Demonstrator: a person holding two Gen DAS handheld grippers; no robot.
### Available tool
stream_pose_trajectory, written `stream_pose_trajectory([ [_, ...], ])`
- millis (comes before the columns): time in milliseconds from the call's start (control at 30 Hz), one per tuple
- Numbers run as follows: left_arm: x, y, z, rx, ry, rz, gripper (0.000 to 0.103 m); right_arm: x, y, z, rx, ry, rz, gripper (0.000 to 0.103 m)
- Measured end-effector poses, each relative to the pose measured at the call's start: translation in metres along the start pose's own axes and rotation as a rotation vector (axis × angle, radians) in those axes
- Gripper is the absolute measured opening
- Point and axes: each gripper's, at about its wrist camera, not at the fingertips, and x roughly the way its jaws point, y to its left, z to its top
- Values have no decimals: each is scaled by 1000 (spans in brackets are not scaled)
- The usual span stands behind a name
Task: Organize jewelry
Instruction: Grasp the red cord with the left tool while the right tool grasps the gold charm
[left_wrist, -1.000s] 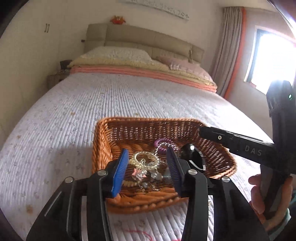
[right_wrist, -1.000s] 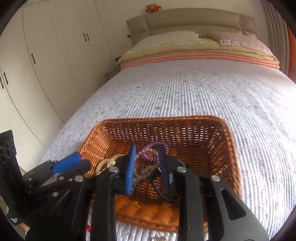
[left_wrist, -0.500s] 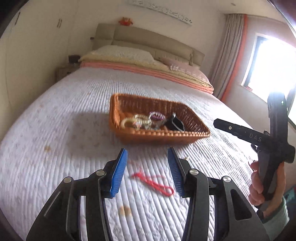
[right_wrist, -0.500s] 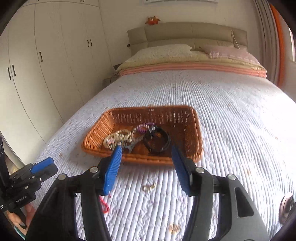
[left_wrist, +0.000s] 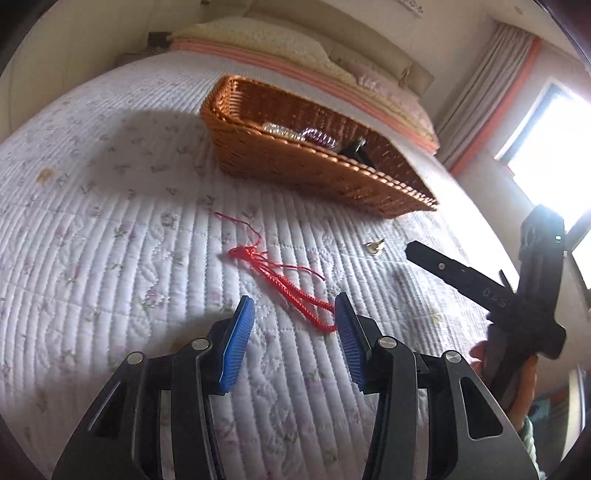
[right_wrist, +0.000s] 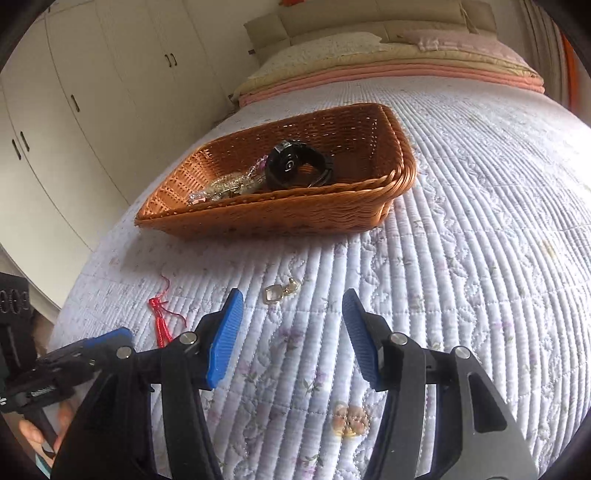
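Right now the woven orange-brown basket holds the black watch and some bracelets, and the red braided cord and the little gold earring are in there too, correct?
Not quite. The woven orange-brown basket does hold the black watch and bracelets, but the red braided cord and the little gold earring lie outside it on the white quilted bedspread, in front of the basket. The right wrist view shows both.

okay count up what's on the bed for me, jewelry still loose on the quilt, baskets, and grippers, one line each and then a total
Loose jewelry on the quilt: 2, the red cord bracelet and the small gold earring.
Wicker baskets: 1, the basket, with more pieces inside.
Grippers: 2, left gripper and right gripper, both open and empty.
Total: 5
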Motion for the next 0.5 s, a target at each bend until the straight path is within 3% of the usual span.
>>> stream_pose_trajectory([
  [100,13,-14,1,49,6,94,45,6,-5,-4,24,16,10,52],
  [267,37,-43,7,157,38,246,64,7,-13,-5,57,24,10,52],
  [367,42,-53,3,223,47,311,63,4,-13,-7,46,32,30,52],
  [500,36,-44,3,254,45,312,46,8,4,-5,-29,46,8,47],
])
